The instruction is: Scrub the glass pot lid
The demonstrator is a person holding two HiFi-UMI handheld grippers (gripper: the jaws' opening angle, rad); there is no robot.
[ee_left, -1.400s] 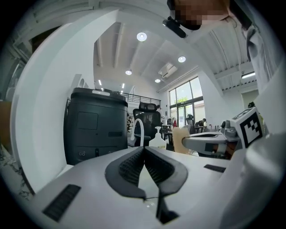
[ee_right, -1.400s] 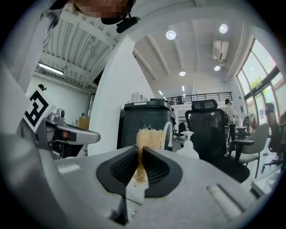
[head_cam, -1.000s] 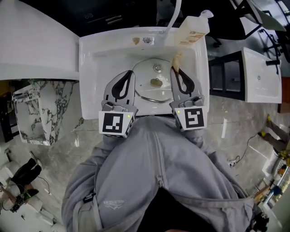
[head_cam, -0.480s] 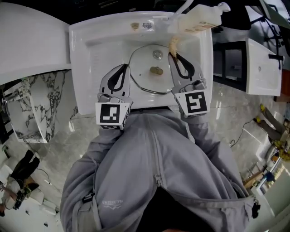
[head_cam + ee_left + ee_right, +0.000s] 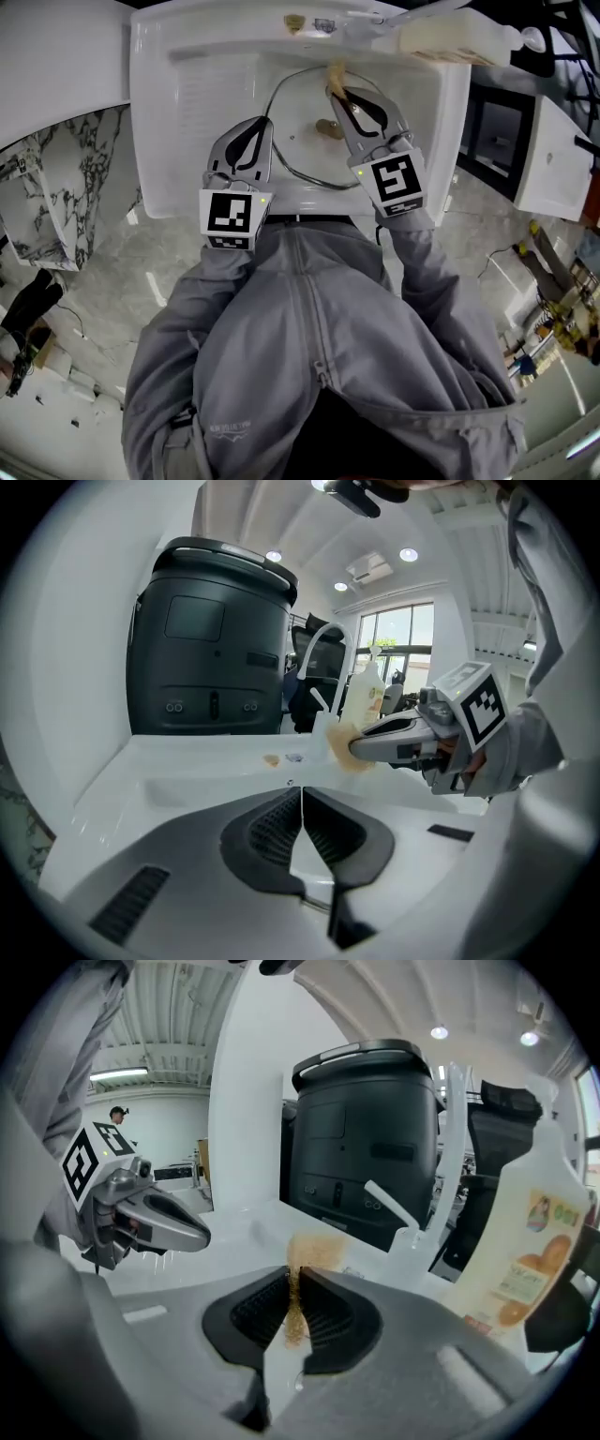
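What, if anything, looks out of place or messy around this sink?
Little stands out. The glass pot lid lies knob-up in the white sink, apparently intact. One small brownish mark sits on its back ledge; stain or sticker, I cannot tell.

Held both grey-sleeved arms out over the sink [image 5: 150, 141], pointing forward and down. Pressed left gripper [image 5: 263, 122] jaws together on nothing, above the sink's near left. Clamped right gripper [image 5: 336, 91] on a tan sponge [image 5: 307, 1252], nearer its far rim.
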